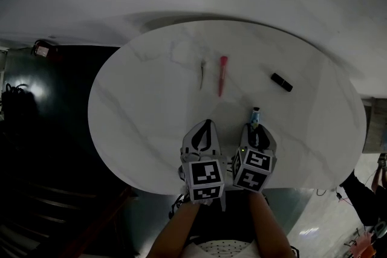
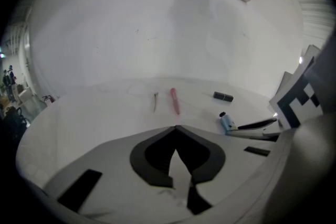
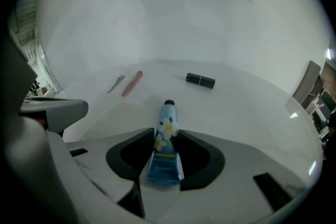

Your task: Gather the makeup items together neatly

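Near edge of round white table (image 1: 136, 121): left gripper (image 1: 205, 124) pressed together, nothing in it. Beside it, right gripper (image 1: 256, 130) pinches a blue tube (image 3: 168, 119), cap pointing away. Mid-table: pink stick (image 1: 222, 75) just beside a thin dark clip (image 1: 202, 74). Black lipstick (image 1: 281, 82) lies apart, toward the right edge.

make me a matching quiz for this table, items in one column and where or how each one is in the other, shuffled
1. blue flower-print plastic tube
2. slim pink stick
3. short black cylinder
4. left hand-held gripper

a. jaws together, nothing between them
b. lying alone toward the right of the white round marble table
c. clamped between the jaws of the right hand-held gripper
d. lying beside the thin grey metal clip

Pairs: 1-c, 2-d, 3-b, 4-a
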`<state>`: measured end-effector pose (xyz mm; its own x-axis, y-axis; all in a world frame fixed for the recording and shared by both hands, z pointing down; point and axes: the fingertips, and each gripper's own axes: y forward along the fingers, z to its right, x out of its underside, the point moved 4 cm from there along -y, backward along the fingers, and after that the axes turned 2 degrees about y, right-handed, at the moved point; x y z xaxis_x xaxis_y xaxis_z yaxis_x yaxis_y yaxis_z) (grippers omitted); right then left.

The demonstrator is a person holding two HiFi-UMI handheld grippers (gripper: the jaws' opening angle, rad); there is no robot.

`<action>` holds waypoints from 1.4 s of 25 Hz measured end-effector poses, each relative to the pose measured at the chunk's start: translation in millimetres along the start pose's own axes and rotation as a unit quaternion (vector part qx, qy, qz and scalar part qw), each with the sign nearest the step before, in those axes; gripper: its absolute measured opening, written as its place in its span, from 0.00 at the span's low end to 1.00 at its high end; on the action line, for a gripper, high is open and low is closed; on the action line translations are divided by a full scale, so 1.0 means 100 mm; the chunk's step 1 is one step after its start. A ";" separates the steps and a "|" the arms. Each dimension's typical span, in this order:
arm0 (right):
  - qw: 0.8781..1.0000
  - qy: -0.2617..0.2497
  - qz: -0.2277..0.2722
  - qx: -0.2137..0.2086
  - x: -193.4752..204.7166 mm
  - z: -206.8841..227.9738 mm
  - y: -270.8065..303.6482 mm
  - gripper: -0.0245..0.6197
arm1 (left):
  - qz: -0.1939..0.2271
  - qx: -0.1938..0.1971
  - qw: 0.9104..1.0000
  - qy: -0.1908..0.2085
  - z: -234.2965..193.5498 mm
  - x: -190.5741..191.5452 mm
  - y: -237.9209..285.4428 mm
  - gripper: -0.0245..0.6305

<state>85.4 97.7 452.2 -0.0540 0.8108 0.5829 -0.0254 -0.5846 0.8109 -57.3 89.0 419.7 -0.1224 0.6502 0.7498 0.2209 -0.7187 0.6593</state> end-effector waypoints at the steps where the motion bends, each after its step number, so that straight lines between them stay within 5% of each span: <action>1: 1.000 0.000 0.001 0.001 0.00 0.00 0.00 0.30 | -0.002 0.000 1.000 0.001 0.00 0.01 0.01 0.07; 21: 1.000 0.022 0.009 -0.010 -0.05 0.03 0.00 0.28 | -0.007 -0.004 1.000 0.000 0.00 0.04 0.02 0.07; 35: 0.998 0.036 0.054 -0.024 -0.59 0.04 0.04 0.28 | -0.001 -0.009 1.000 -0.009 -0.06 -0.02 0.00 0.07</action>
<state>92.7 47.4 421.0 -0.1299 0.7405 0.6594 -0.0641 -0.6699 0.7397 -63.0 86.6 418.8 -0.1059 0.6565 0.7469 0.2028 -0.7211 0.6625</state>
